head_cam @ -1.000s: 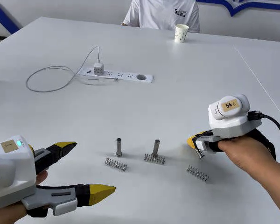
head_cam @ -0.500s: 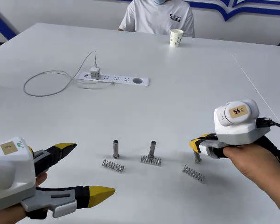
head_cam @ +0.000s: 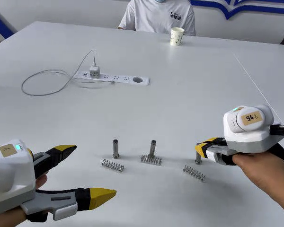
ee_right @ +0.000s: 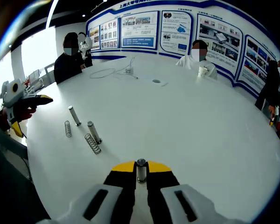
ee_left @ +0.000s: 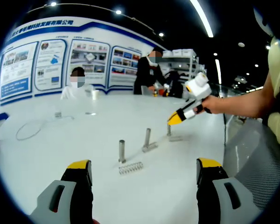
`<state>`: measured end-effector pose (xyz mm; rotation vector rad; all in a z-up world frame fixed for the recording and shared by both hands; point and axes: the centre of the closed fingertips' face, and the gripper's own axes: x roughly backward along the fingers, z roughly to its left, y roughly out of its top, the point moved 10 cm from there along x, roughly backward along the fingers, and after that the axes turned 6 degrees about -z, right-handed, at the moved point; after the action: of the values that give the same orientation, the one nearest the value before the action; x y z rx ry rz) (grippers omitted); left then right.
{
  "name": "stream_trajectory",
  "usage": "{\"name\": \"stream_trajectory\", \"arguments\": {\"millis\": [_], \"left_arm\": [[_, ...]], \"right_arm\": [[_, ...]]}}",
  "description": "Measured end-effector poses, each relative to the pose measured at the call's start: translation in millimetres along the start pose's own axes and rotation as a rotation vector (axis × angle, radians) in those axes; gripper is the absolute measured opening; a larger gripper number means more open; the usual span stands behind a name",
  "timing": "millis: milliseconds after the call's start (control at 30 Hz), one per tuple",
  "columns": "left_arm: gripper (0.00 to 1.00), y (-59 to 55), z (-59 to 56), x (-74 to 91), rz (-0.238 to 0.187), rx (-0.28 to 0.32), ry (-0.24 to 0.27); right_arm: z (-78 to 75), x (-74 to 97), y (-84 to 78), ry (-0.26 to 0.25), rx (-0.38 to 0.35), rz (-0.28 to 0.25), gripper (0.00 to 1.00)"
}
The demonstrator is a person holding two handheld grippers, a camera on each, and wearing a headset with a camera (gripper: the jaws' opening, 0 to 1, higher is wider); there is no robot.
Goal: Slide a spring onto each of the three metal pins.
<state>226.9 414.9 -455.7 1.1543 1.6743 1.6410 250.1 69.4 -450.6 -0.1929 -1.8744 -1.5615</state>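
Note:
Two metal pins stand upright mid-table, the left pin point(head_cam: 115, 148) and the middle pin point(head_cam: 152, 148). A spring lies by each: one point(head_cam: 112, 165) before the left pin, one point(head_cam: 151, 160) at the middle pin's foot. A third spring point(head_cam: 194, 173) lies further right. My right gripper point(head_cam: 201, 149) is shut on the top of a third pin point(head_cam: 198, 158), which stands upright on the table; its own view shows the jaws closed around that pin point(ee_right: 141, 170). My left gripper point(head_cam: 85, 172) stands open at the near left, nothing between its fingers point(ee_left: 79, 165), well short of the pins.
A white power strip point(head_cam: 116, 78) with a plugged charger and a looping cable point(head_cam: 42, 82) lies at the back left. A paper cup point(head_cam: 176, 36) stands at the far edge, where a person point(head_cam: 158, 14) in a white shirt sits. A seam point(head_cam: 255, 82) crosses the white table at right.
The right gripper has drifted slightly right with the pin, which went from tilted to upright on the table. The left gripper has stayed put; the head view shifted a little.

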Motion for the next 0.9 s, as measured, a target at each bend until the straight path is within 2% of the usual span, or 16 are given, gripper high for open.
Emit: {"name": "stream_trajectory", "arguments": {"millis": [900], "left_arm": [[0.94,-2.8,-0.2,-0.5,0.0,0.005,-0.004]], "right_arm": [[1.6,2.7,-3.3,-0.003,0.005,0.006,0.11]]}}
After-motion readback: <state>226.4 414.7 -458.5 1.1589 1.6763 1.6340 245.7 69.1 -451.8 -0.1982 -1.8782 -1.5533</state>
